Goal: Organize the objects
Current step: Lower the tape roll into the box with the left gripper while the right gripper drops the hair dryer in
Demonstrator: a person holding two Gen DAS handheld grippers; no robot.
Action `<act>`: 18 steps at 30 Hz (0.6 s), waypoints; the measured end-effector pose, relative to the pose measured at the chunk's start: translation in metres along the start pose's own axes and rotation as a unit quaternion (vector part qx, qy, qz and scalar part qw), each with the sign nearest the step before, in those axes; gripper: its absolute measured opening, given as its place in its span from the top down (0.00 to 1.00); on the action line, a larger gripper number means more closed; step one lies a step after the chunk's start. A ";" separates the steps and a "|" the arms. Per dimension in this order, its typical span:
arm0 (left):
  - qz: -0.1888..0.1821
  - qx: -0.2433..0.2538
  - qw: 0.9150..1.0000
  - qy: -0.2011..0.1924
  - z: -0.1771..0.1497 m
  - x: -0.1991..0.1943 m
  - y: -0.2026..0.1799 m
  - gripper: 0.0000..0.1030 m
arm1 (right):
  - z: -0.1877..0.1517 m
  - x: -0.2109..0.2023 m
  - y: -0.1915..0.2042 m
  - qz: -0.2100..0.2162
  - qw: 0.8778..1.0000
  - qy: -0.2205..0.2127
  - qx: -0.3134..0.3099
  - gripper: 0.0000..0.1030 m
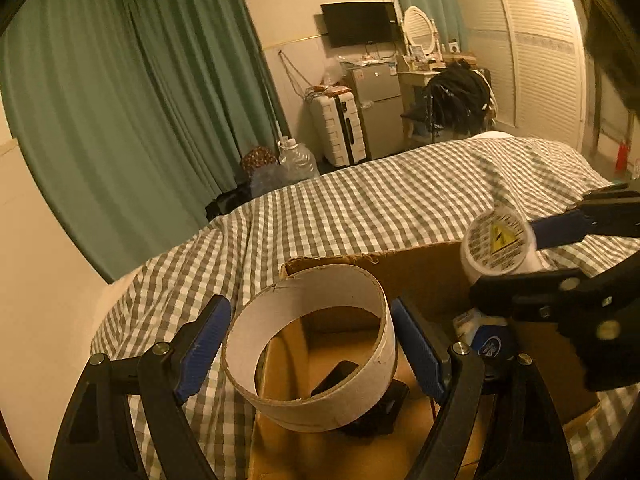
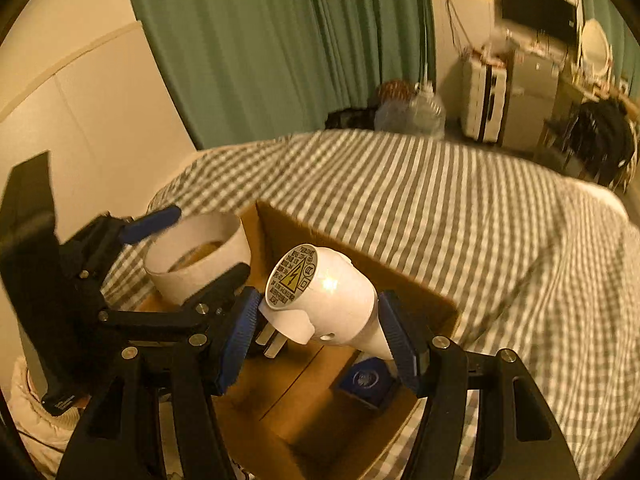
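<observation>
Two sets of jaws hang loaded over an open cardboard box (image 1: 420,264) that sits on a bed (image 1: 360,200) spread with a checked cover. The left gripper (image 1: 310,346) clasps a wide cardboard ring (image 1: 308,344) between its blue pads, one pad against each outer side, the ring tilted and held above the box's near left corner. The right gripper (image 2: 316,320) grips a white electrical plug (image 2: 320,300), its round warning label turned up and its metal pins pointing down to the left, above the middle of the box. Inside, a dark flat object (image 1: 340,376) lies beneath the ring and a blue packet (image 2: 366,380) rests near the right wall, so some of the sorting appears done. Neither held item has yet been lowered in; by the look of it, both still need setting down and letting go, and whether anything else awaits collecting cannot be told.
</observation>
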State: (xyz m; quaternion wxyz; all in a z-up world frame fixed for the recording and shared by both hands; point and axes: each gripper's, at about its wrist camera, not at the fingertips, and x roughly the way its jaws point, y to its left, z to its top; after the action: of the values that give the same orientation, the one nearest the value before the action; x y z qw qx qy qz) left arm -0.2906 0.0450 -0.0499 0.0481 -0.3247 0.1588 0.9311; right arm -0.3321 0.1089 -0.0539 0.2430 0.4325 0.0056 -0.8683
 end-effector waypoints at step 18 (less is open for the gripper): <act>-0.028 -0.036 0.999 -0.019 -0.006 -0.052 0.013 0.04 | -0.013 -0.059 0.005 -0.021 0.998 -0.056 0.020 0.20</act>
State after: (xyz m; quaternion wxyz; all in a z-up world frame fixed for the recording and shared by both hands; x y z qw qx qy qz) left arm -0.2491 0.0316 -0.0184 0.0652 -0.3132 0.1157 0.9404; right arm -0.2902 0.1316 -0.0160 0.2157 0.3874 -0.0163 -0.8962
